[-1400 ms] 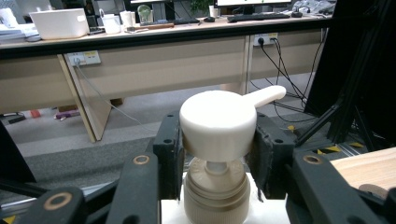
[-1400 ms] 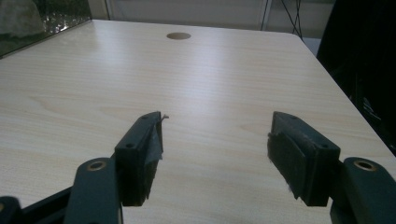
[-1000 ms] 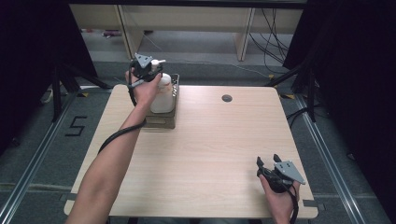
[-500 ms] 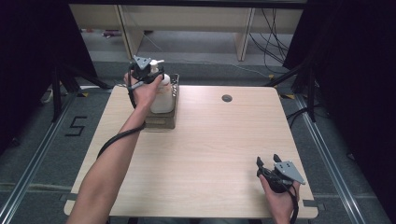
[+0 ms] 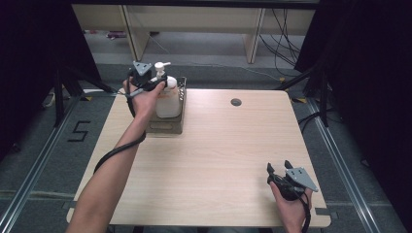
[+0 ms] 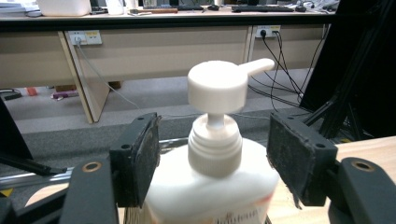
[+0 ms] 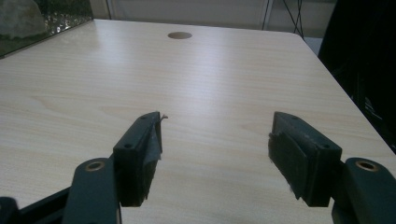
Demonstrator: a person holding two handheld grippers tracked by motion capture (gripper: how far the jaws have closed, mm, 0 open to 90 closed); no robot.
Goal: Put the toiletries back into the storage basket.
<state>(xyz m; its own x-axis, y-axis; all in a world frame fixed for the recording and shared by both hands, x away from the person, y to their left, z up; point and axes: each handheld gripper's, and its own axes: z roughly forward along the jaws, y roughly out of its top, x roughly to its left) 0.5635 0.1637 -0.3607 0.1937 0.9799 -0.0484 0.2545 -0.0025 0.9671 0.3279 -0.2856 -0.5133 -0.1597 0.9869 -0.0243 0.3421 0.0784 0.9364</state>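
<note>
We count one white pump bottle point(image 5: 167, 97) standing upright in one metal wire basket point(image 5: 180, 104) at the far left of one pale wooden table point(image 5: 218, 160), with two hand-held grippers at work over it. The left gripper point(image 6: 212, 154) sits at the bottle's neck, its two black jaws spread wide on either side of the white collar; they have just been opening, and neither pad point(image 6: 142, 156) presses the bottle, though the bottle stands between them. In the high view the left gripper point(image 5: 145, 77) and the person's left hand point(image 5: 145, 99) cover part of the bottle and basket, so we cannot make out the basket's near-left wall. The bottle's label is blurred and cut off at the bottom of the left gripper view. The right gripper point(image 7: 215, 154) rests near the table's near right corner, well apart from the bottle, its jaws spread with bare tabletop between them; the high view shows the right gripper point(image 5: 282, 172) in the person's right hand point(image 5: 291, 206). We also see one round cable hole point(image 5: 236, 102) in the tabletop's far side.
</note>
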